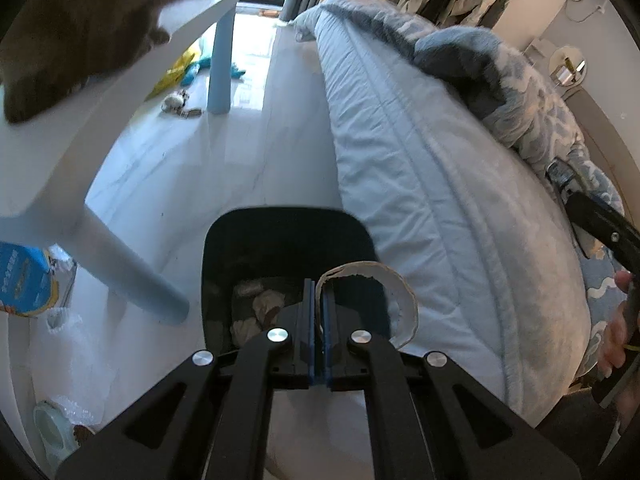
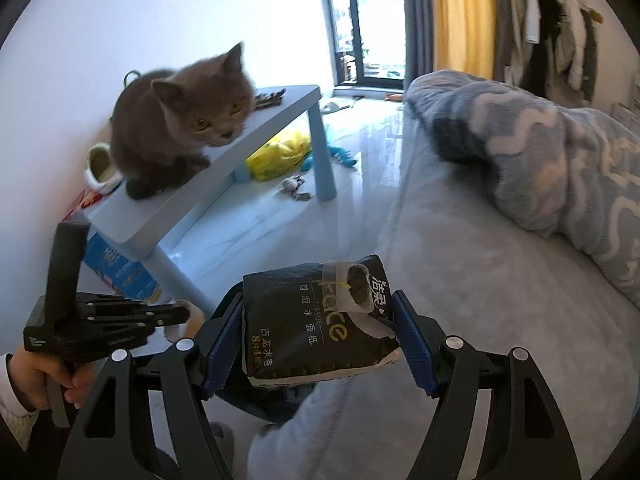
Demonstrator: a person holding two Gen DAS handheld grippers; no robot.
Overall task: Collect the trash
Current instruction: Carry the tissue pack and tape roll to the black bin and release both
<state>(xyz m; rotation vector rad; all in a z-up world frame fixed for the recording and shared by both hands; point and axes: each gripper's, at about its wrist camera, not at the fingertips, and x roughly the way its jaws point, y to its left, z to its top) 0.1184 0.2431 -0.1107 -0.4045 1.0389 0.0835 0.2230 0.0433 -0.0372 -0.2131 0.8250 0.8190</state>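
Note:
My left gripper (image 1: 319,304) is shut on the rim of a flattened white paper cup (image 1: 404,304) and holds it over the open black trash bin (image 1: 224,248), which has crumpled tissues inside. My right gripper (image 2: 320,336) is shut on a black tissue pack (image 2: 316,320) with white and gold print, held above the bed's edge. The left gripper (image 2: 176,314) also shows at the lower left of the right wrist view.
A grey kitten (image 2: 180,120) sits on a light blue low table (image 2: 224,160) beside the bin. The bed (image 1: 420,184) with a patterned blue blanket (image 2: 552,152) is on the right. A yellow bag (image 2: 280,154), toys and a blue box (image 2: 116,268) lie on the floor.

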